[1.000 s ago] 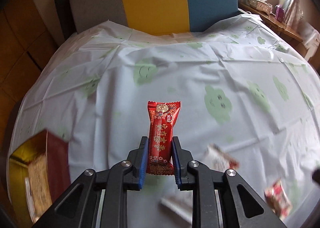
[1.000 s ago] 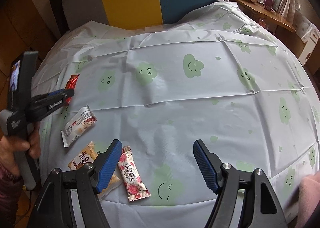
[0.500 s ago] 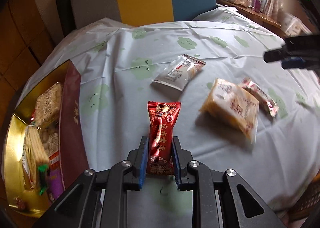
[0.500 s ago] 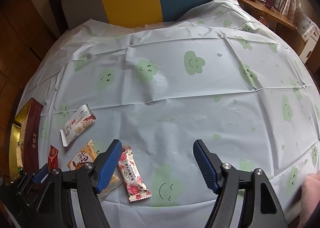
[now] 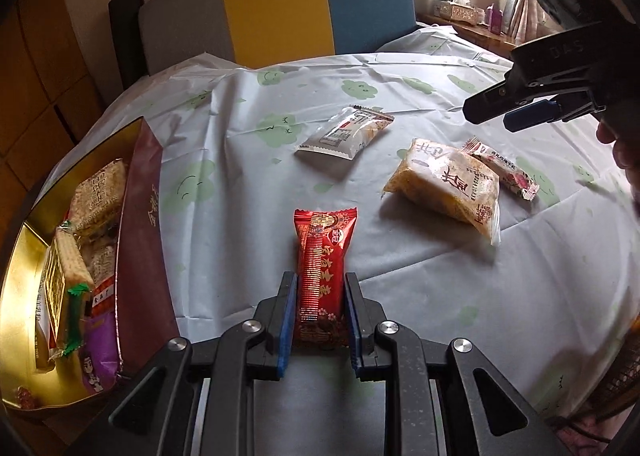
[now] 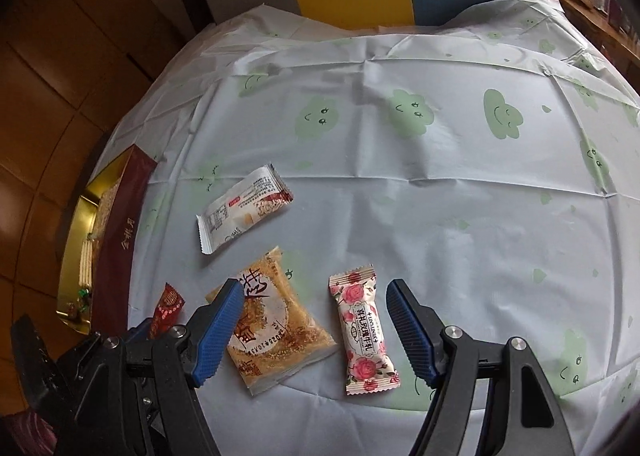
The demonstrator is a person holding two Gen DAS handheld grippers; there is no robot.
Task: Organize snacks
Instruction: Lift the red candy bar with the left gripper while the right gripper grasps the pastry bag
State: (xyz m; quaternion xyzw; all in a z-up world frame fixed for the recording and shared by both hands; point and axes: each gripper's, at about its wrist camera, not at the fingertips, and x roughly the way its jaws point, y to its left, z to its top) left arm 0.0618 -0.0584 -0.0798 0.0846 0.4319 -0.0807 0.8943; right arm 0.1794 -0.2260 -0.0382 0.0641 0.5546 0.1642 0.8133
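left gripper (image 5: 320, 320) clamped on red packet (image 5: 324, 276), upright, centre frame | right gripper (image 6: 316, 320) apart, empty | box (image 5: 140, 240) lower left | cloth (image 5: 240, 223) bare between

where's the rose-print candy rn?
Right wrist view: the rose-print candy lies flat on the tablecloth between the open right tongs, just right of the golden cracker pack. Left wrist view shows it partly behind that pack.
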